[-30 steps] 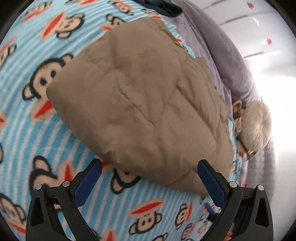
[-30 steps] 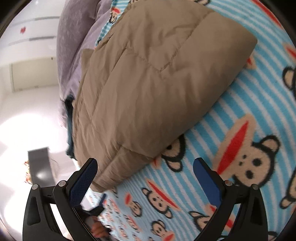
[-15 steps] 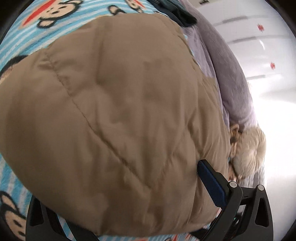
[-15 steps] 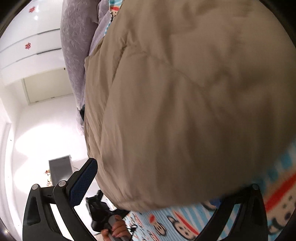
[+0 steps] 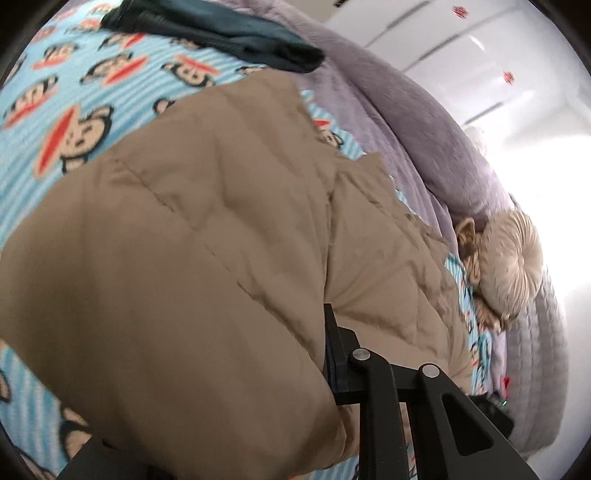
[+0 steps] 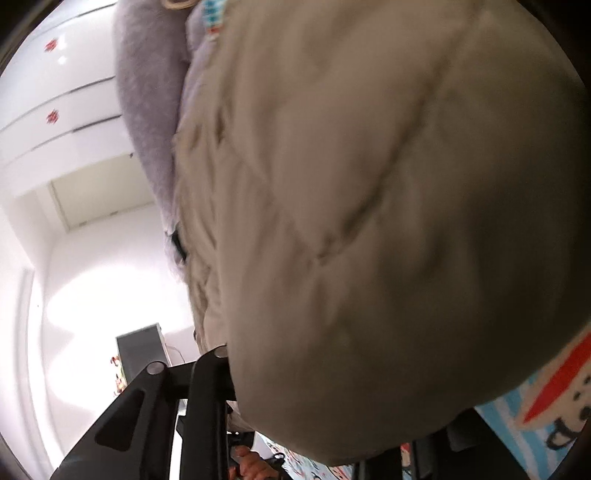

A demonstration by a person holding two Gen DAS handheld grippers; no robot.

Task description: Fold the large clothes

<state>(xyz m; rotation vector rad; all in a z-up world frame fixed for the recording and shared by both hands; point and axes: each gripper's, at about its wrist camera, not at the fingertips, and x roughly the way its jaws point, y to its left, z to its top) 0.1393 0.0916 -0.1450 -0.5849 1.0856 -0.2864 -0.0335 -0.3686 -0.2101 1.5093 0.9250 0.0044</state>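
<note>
On the monkey blanket (image 5: 55, 147), both jaws are closing on the tan jacket (image 5: 221, 240).

Since a second ago, both jaw pairs, then wide apart, are being closed onto the tan quilted garment (image 5: 207, 258), now bunched between them.

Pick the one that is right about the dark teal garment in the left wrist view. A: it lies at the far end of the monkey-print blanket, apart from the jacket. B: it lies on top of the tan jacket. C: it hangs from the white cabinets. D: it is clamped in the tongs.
A: the teal garment lies on the monkey-print blanket by the purple blanket, with blanket showing between it and the jacket.
</note>
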